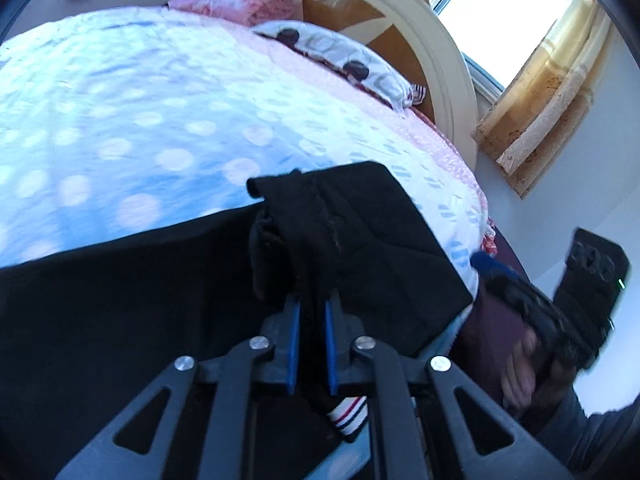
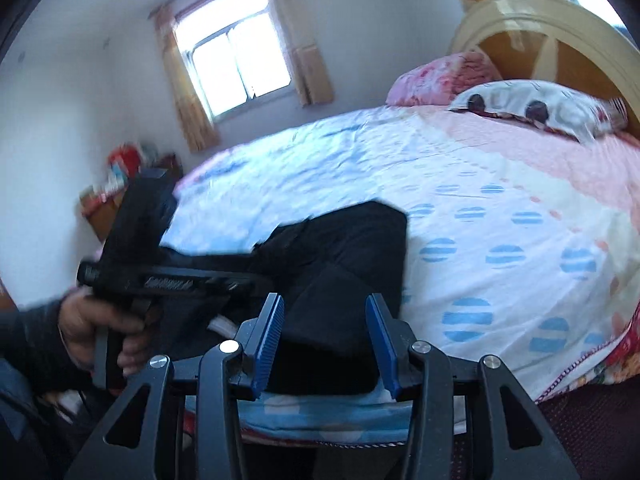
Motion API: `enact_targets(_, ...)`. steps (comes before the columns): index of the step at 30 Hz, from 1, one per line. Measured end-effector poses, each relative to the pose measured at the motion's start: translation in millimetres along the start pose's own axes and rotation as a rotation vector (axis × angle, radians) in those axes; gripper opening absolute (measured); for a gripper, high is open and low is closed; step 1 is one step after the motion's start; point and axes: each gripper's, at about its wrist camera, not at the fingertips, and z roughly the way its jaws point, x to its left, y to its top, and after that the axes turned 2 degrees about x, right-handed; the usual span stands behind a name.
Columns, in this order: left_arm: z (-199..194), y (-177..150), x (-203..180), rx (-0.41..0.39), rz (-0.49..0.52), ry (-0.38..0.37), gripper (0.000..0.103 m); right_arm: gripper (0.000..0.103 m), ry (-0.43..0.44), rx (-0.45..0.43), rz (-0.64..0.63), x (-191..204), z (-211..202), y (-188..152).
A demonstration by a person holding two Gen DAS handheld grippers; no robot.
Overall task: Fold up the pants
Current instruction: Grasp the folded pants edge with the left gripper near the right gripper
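Observation:
Black pants [image 1: 360,236] lie on the near edge of a bed with a dotted cover. My left gripper [image 1: 312,300] is shut on a bunched edge of the pants, with black cloth pinched between its blue pads and a striped tag hanging below. In the right wrist view the pants [image 2: 352,248] lie as a dark folded mass just ahead. My right gripper [image 2: 326,304] is open, its blue pads wide apart just above the cloth, holding nothing. The left gripper [image 2: 192,280] shows at the left of that view, in a hand.
The bedspread [image 2: 460,184] stretches away to pillows [image 2: 532,108] and a round wooden headboard [image 1: 400,28]. Curtained windows [image 2: 232,64] are behind. A cluttered side table [image 2: 116,196] stands at the far left. The right gripper's body [image 1: 576,304] is at the bed's right edge.

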Motion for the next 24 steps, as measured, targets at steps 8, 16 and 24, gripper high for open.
enact_targets(8, -76.5, -50.3, 69.1, -0.048, -0.108, 0.125, 0.011, 0.05, 0.025, 0.021, 0.008, 4.4, 5.3, 0.2)
enact_targets(16, -86.0, -75.7, 101.6, -0.052, -0.154, 0.159, 0.011, 0.05, 0.077, 0.105, -0.106, 44.1, 26.8, -4.0)
enact_targets(24, -89.6, -78.9, 104.3, -0.083, -0.139, 0.171, 0.012, 0.05, 0.094, 0.34, -0.308, 102.1, 78.6, -29.6)
